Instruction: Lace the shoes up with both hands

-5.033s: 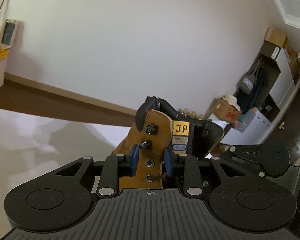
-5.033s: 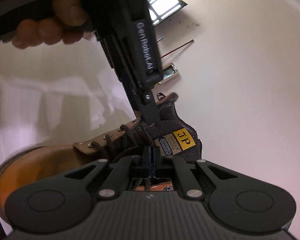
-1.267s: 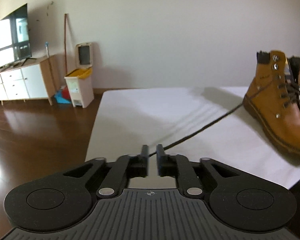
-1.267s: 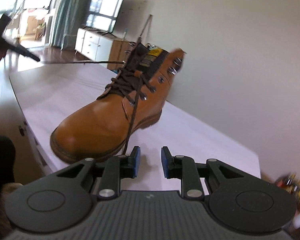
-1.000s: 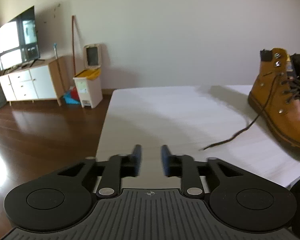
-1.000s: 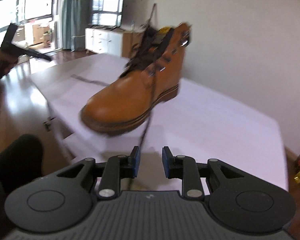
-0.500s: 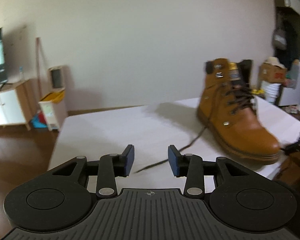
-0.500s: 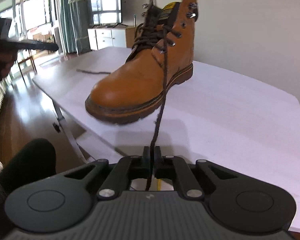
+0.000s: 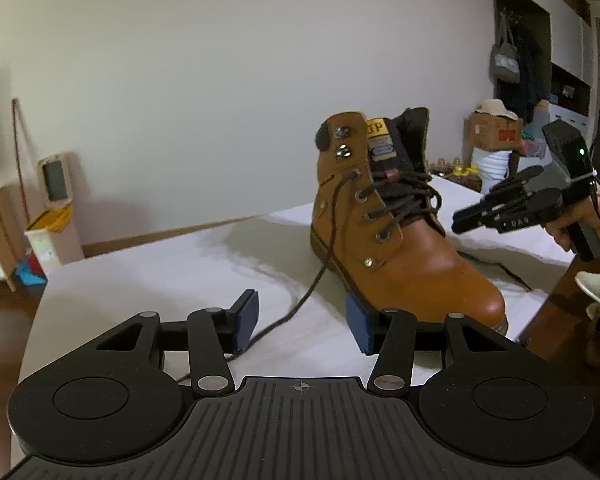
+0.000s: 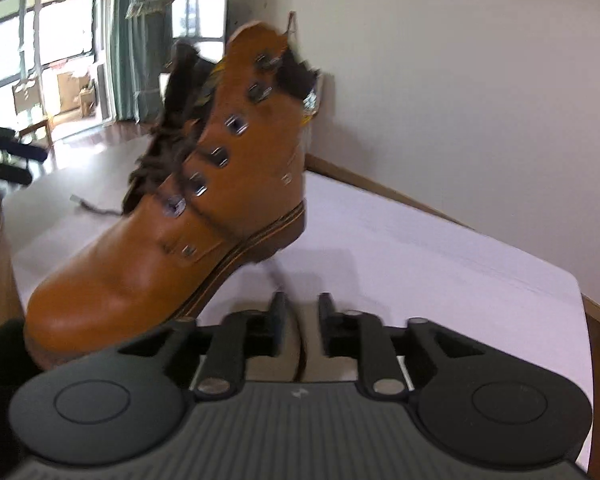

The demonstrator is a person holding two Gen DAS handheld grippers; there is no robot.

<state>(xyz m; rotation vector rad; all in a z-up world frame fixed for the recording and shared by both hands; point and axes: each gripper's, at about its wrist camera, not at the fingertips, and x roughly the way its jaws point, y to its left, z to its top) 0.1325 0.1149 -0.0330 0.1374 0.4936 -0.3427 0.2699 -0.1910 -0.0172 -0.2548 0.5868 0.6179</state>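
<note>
Standing on the table (image 9: 148,280), the boot (image 9: 384,236) trails laces (image 9: 320,276) between both opening tongs (image 9: 302,320) — seemingly unpinched.

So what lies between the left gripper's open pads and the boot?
In the left wrist view, the left gripper, jaws opening, frames bare white table crossed by a loose dark lace from the boot.

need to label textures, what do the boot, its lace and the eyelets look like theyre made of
Boot: tan leather by the look, smooth with a soft sheen on the toe. Lace: dark brown cord, matte, probably woven fabric. Eyelets: shiny silver rings, apparently metal, glinting.
</note>
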